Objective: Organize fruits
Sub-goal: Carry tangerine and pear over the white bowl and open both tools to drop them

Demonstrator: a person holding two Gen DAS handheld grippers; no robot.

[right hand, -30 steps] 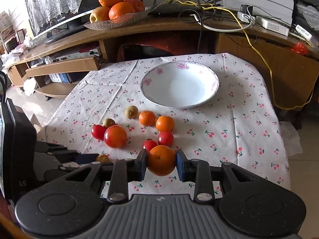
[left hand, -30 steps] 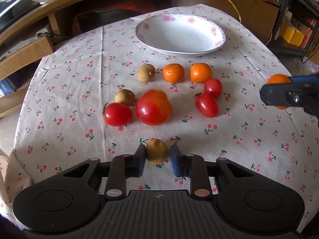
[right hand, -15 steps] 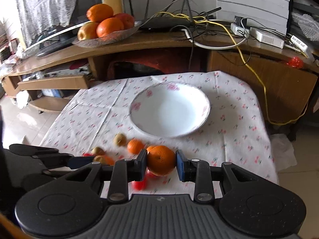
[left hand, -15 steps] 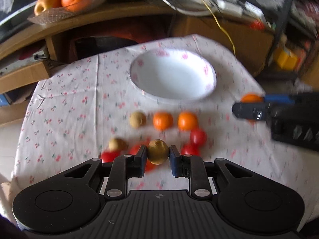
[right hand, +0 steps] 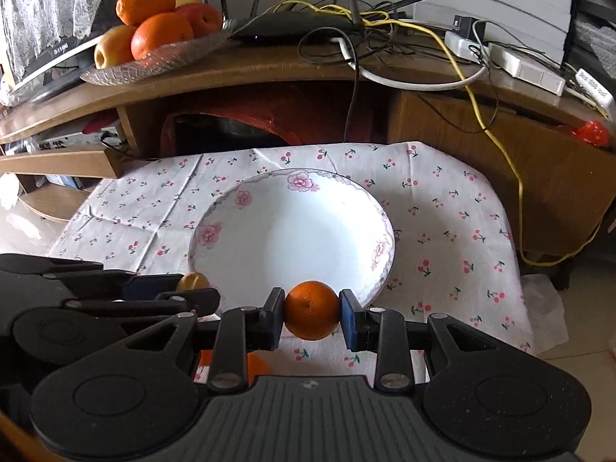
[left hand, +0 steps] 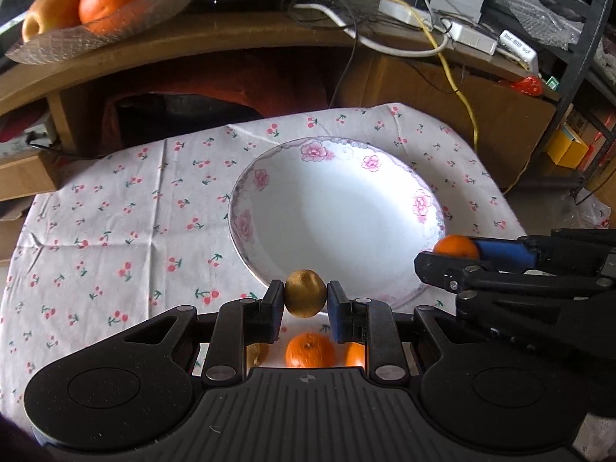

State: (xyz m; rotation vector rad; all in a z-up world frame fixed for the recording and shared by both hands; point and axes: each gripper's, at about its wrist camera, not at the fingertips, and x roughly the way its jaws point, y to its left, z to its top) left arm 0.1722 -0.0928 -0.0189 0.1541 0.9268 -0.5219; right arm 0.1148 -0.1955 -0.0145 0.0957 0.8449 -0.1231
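My left gripper (left hand: 305,299) is shut on a small brown-yellow round fruit (left hand: 305,298), held above the near rim of the white flowered plate (left hand: 265,177). My right gripper (right hand: 312,311) is shut on a mandarin (right hand: 312,310), also at the plate's (right hand: 210,233) near rim, to the right of the left one. In the left wrist view the right gripper (left hand: 442,258) comes in from the right with its mandarin (left hand: 454,245). In the right wrist view the left gripper's brown fruit (right hand: 192,280) shows at the left. Two more mandarins (left hand: 310,350) lie on the cloth under the left gripper.
The low table wears a cherry-print cloth (left hand: 115,211). Behind it runs a wooden shelf (right hand: 269,65) with a glass dish of oranges and apples (right hand: 154,34), a router and tangled cables (right hand: 385,30). A yellow cable (right hand: 500,154) hangs at the right.
Both grippers have lifted their fruit off the cloth and moved forward to the near rim of the plate. The other fruits have dropped below the view.
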